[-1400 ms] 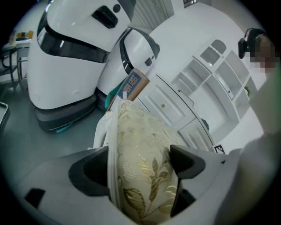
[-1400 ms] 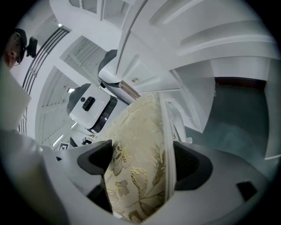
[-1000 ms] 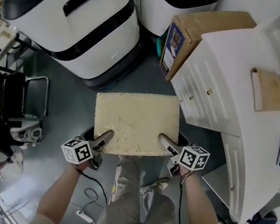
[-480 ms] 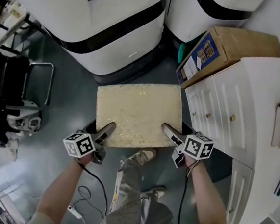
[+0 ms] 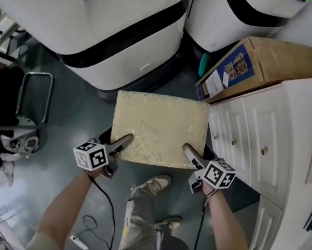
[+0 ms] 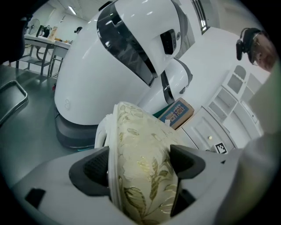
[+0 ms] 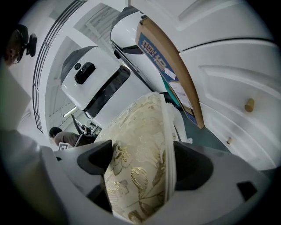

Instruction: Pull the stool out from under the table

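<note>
At 9 o'clock of the head view a black chair (image 5: 15, 100) is seen, partly cut off by the frame edge. The L gripper (image 5: 122, 144) is clamped on the stool (image 5: 160, 128) at approx. 7 o'clock of the seat. In the left gripper view its jaws are held moderately apart, w/ the floral cushion edge filling the gap and both pads (image 6: 94, 169) pressed against it. The stool is stood on the grey floor (image 5: 84, 126) at centre. Its seat top is fully in view, and its right edge is just beside the white drawer unit (image 5: 264, 143) at 3 o'clock. The legs are mostly hidden under the seat. The R gripper (image 5: 190, 154) is clamped likewise at approx. 5 o'clock of the seat, cushion edge pinched between both pads. A cardboard box (image 5: 261, 63) is seen at 1 o'clock, just beside the unit's far end. White machines (image 5: 99, 28) at 12 o'clock are cropped by the top edge.
</note>
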The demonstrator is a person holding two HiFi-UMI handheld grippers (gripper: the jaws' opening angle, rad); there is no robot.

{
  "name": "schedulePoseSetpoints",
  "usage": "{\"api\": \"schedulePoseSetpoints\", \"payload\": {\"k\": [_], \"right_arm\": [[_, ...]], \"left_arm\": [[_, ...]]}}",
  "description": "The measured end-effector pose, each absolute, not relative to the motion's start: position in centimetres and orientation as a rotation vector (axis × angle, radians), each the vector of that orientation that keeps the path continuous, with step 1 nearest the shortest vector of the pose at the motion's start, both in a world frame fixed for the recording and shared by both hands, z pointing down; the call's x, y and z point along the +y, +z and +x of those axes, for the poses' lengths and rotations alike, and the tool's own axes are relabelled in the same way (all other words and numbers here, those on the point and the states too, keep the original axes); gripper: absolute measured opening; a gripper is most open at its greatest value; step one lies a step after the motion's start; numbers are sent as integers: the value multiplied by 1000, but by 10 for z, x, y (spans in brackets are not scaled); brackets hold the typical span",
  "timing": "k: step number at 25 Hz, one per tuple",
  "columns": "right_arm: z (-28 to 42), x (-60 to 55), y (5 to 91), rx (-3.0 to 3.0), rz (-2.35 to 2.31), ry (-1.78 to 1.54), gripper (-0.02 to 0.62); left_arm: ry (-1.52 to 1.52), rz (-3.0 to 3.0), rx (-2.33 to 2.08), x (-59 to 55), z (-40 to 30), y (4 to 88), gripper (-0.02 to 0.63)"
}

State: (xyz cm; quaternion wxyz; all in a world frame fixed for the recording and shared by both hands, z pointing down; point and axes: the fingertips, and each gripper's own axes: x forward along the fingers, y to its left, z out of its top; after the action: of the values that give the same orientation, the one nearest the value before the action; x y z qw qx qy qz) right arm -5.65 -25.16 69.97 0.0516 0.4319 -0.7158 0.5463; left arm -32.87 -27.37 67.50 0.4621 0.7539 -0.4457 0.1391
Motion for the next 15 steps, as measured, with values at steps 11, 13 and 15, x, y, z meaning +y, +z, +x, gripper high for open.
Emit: {"api": "schedulePoseSetpoints", "payload": {"k": [11, 13, 15], "right_arm": [[-36, -257, 758, -2144, 1453, 1679, 439], [-36, -256, 767, -2133, 1458, 1691, 437], [-35, -254, 777, -2120, 1465, 1701, 439]], "left_arm": [[389, 1924, -1015, -307, -307, 739, 440], [402, 1931, -1011, -309, -306, 746, 440], [413, 1934, -1001, -309, -304, 757, 439]]}}
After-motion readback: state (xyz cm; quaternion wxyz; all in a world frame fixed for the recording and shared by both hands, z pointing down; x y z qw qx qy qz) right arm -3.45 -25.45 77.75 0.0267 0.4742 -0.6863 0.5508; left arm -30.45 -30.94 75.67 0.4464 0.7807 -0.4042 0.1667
